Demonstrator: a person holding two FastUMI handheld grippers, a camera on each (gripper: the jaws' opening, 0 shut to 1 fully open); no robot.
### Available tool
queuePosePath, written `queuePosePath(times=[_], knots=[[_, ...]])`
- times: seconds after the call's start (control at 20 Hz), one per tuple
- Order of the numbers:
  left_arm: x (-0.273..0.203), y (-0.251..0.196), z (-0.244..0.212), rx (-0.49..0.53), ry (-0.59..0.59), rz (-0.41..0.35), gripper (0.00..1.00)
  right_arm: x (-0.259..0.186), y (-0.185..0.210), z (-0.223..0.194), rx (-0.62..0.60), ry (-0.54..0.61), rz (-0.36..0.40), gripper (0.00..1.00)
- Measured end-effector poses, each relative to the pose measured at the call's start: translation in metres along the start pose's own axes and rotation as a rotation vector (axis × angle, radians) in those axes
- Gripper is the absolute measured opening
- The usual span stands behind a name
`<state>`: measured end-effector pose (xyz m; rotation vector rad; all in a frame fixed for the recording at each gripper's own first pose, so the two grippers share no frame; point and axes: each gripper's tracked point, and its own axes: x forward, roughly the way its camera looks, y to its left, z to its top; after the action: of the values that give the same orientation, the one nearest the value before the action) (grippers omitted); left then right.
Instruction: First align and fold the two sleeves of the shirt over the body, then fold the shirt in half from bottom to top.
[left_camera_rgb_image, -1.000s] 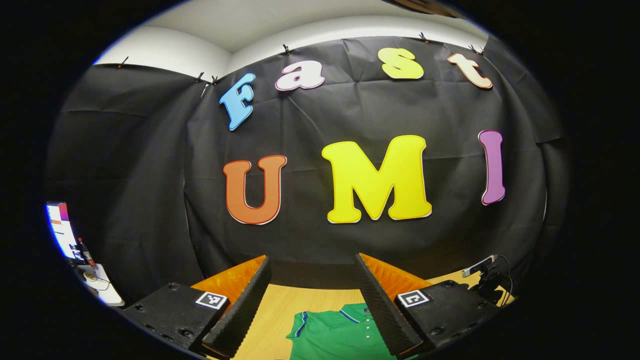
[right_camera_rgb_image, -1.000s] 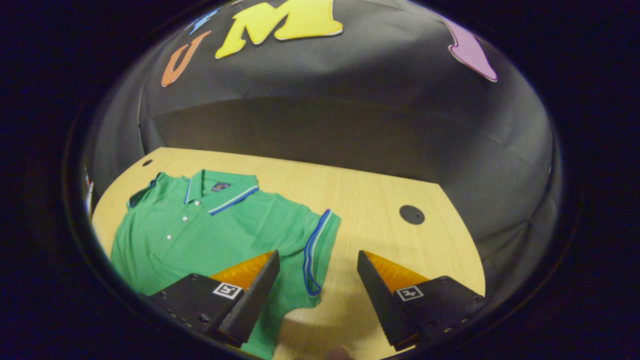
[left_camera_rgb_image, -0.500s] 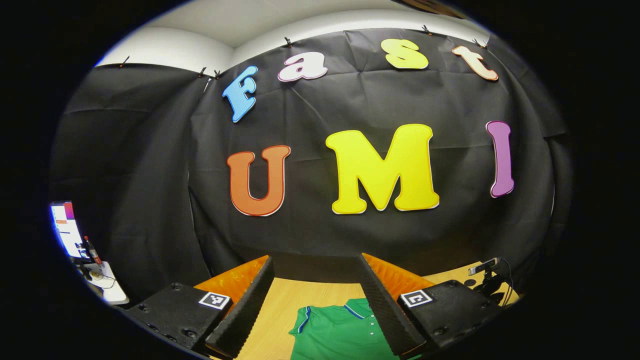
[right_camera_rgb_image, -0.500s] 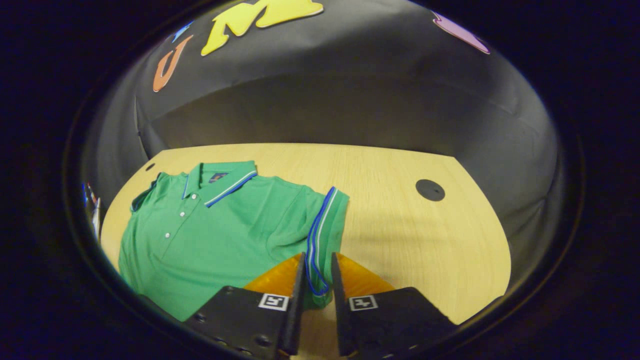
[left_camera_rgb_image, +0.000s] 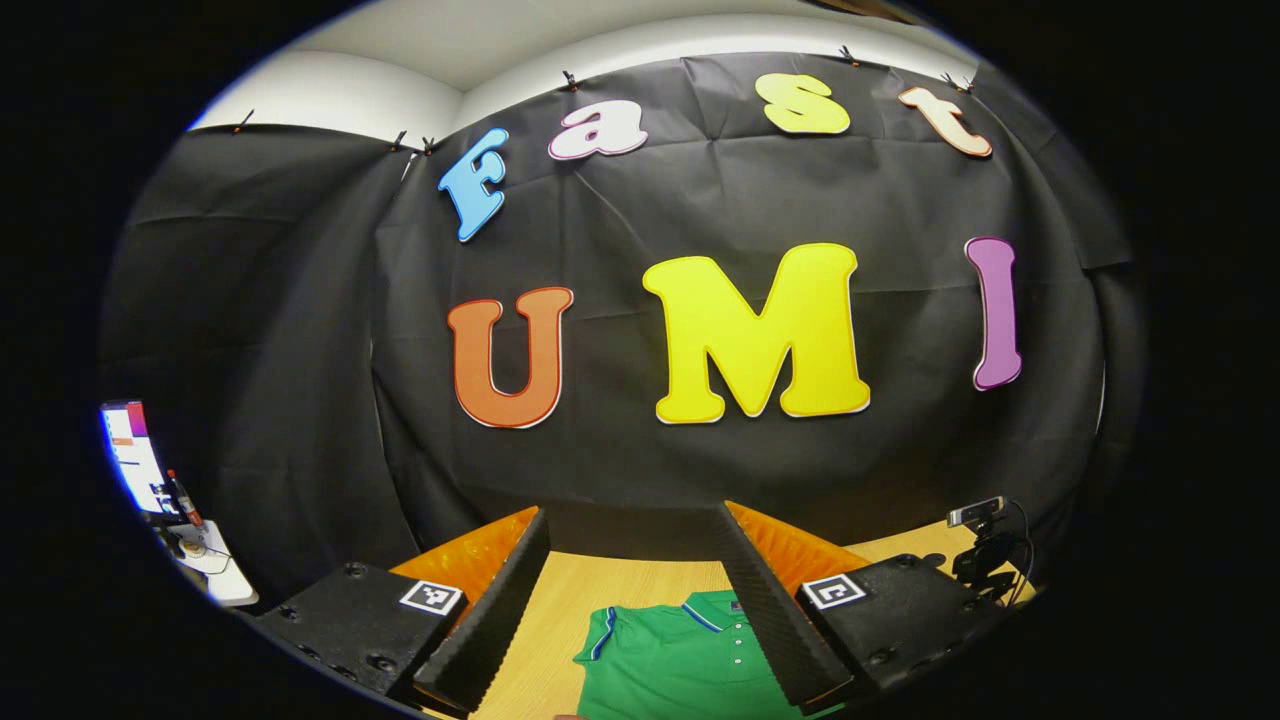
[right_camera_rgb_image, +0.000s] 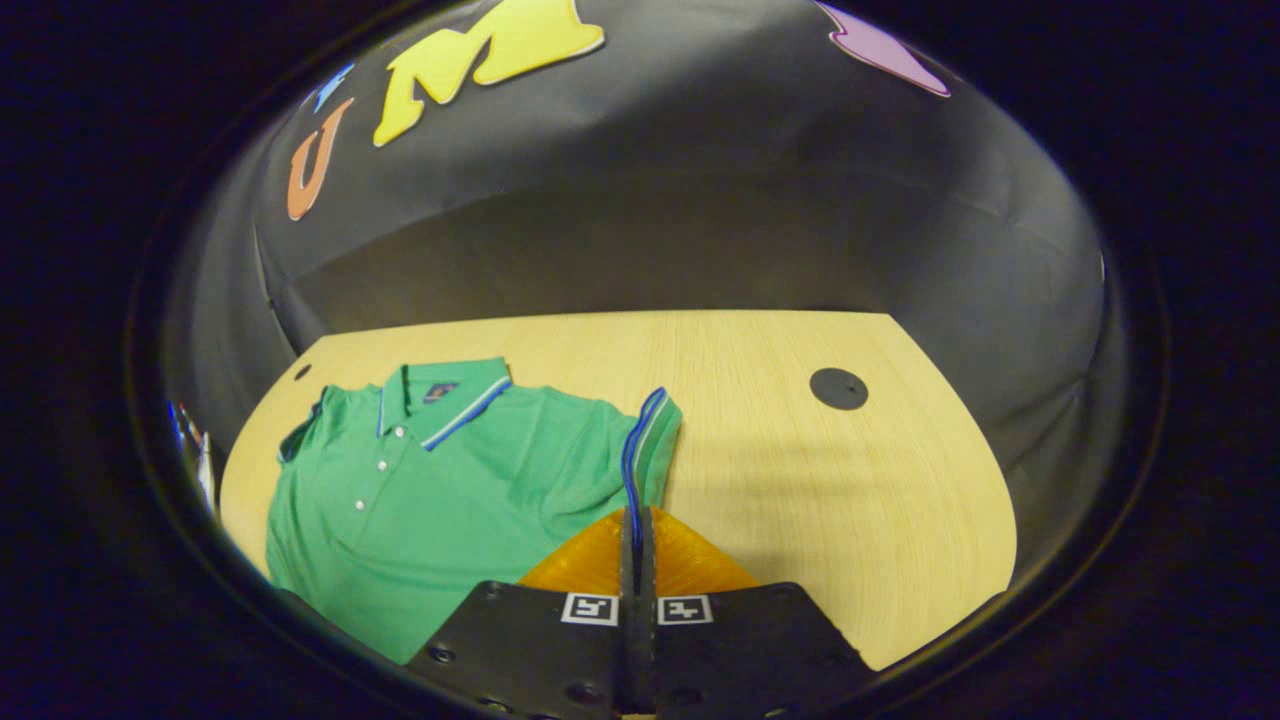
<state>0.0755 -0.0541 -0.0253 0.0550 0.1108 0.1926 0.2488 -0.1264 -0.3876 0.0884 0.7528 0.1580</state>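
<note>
the right gripper (right_camera_rgb_image: 636, 530) is clamped tight on the striped cuff of the sleeve (right_camera_rgb_image: 645, 440), its two fingers pressed together with the blue-edged hem rising out from between them. just beyond its tips the rest of the green shirt (right_camera_rgb_image: 440, 490) lies flat on the wooden table (right_camera_rgb_image: 800, 470), spreading off to the gripper's left, collar at the far end. past that sits a dark round hole (right_camera_rgb_image: 838, 388) in the tabletop, ahead and to its right.

the left gripper (left_camera_rgb_image: 630, 610) hangs spread wide, nothing between its fingers, high above the shirt's collar end.

this looks like the first sleeve fold just starting. next, i'd guess, the cuff must be lifted and carried leftward over the chest, laid smooth, then let go.
</note>
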Motion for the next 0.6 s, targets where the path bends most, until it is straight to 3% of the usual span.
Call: queuePosePath(times=[0.3, 0.6], knots=[[-0.011, 0.020, 0.004, -0.006, -0.004, 0.037, 1.00, -0.011, 0.071, 0.035, -0.023, -0.061, 0.061, 0.00], [-0.030, 0.050, 0.004, -0.013, 0.004, 0.099, 1.00, 0.006, 0.147, 0.030, -0.020, -0.024, 0.102, 0.00]])
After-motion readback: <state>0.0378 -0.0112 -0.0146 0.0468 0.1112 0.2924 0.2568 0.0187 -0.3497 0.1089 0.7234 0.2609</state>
